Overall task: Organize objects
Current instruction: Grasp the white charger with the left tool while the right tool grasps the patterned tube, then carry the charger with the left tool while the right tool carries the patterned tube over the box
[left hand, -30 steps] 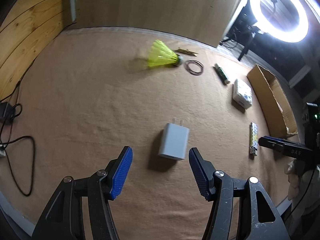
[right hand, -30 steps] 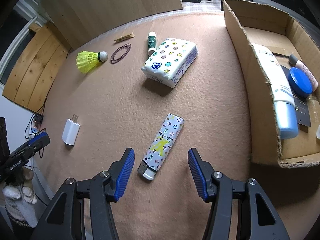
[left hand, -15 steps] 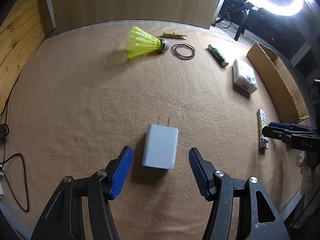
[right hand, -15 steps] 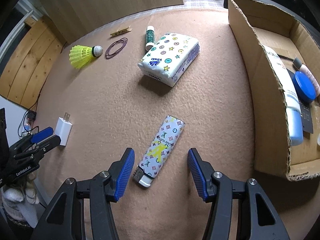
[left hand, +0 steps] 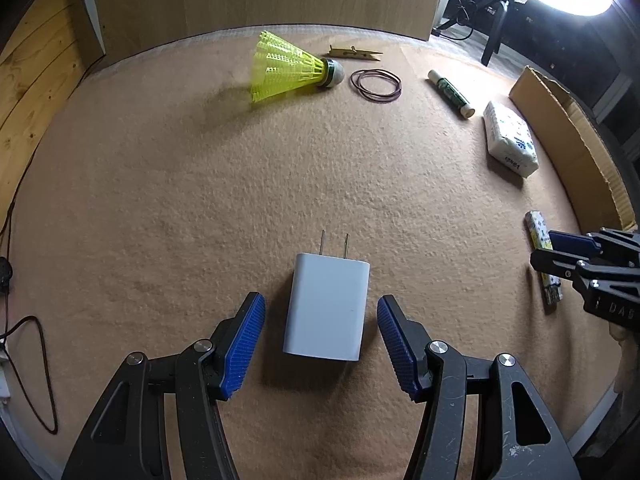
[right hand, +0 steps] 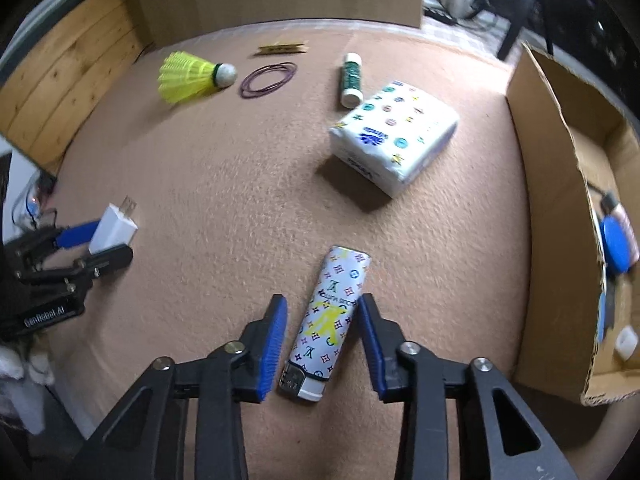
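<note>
A white plug charger point(left hand: 327, 307) lies flat on the tan felt, prongs pointing away. My left gripper point(left hand: 319, 322) is open with one blue pad on each side of the charger, not touching it. A patterned lighter point(right hand: 328, 322) lies on the felt. My right gripper point(right hand: 322, 326) is open but narrowed around the lighter; its right pad looks close to or touching the lighter. The right wrist view also shows the left gripper point(right hand: 96, 242) around the charger point(right hand: 114, 228). The lighter point(left hand: 543, 256) shows partly behind the right gripper point(left hand: 560, 250) in the left wrist view.
A cardboard box point(right hand: 560, 208) with bottles and a blue lid stands at the right. A tissue pack point(right hand: 394, 142), a green tube point(right hand: 351, 80), rubber bands point(right hand: 269, 79), a clothespin point(right hand: 282, 48) and a yellow shuttlecock point(right hand: 192, 78) lie further out. Cables point(left hand: 24, 360) lie off the left edge.
Both grippers have moved forward and down. The charger now sits between the left pads and the lighter between the right pads. The right jaws have narrowed.
</note>
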`<state>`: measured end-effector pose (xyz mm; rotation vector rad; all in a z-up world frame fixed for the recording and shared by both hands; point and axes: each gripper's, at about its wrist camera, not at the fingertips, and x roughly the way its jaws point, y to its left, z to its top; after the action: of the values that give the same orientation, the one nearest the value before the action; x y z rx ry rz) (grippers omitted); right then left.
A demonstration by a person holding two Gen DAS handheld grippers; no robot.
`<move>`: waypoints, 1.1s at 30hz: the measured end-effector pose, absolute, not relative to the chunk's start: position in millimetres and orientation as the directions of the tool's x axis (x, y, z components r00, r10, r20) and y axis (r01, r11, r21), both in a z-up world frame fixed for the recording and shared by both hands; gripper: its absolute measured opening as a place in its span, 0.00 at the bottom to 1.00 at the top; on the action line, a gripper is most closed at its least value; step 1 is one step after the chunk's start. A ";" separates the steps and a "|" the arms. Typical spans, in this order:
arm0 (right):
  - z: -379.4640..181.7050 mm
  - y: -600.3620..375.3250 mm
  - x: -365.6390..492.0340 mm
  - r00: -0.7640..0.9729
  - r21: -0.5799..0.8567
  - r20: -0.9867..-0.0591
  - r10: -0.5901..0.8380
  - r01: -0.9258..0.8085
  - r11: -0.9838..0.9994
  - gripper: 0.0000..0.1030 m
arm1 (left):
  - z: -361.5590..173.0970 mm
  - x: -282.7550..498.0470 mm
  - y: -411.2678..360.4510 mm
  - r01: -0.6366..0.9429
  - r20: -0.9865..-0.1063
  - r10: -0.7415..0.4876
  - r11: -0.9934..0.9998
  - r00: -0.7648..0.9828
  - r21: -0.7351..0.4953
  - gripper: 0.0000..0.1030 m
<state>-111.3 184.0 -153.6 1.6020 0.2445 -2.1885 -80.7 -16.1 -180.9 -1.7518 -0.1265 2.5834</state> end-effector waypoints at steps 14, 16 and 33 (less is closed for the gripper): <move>-147.7 198.8 -106.2 -0.256 0.138 -0.928 -0.270 0.436 -0.889 0.20 | -178.0 -87.9 -12.2 0.050 -0.920 0.059 -0.995 -0.388 -0.085 0.37; -142.5 204.0 -105.1 -0.265 0.151 -0.921 -0.285 0.430 -0.890 0.20 | -175.3 -87.9 -9.0 0.048 -0.917 0.073 -0.994 -0.392 -0.100 0.37; -71.9 306.3 -103.6 -0.417 0.199 -0.848 -0.328 0.323 -0.925 0.20 | -114.0 -117.9 80.7 -0.107 -0.861 0.185 -0.983 -0.474 -0.152 0.37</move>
<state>-103.6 306.3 -71.9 1.4145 -0.0061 -2.3611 -117.9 80.7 -114.0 -1.5078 -0.1144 2.5574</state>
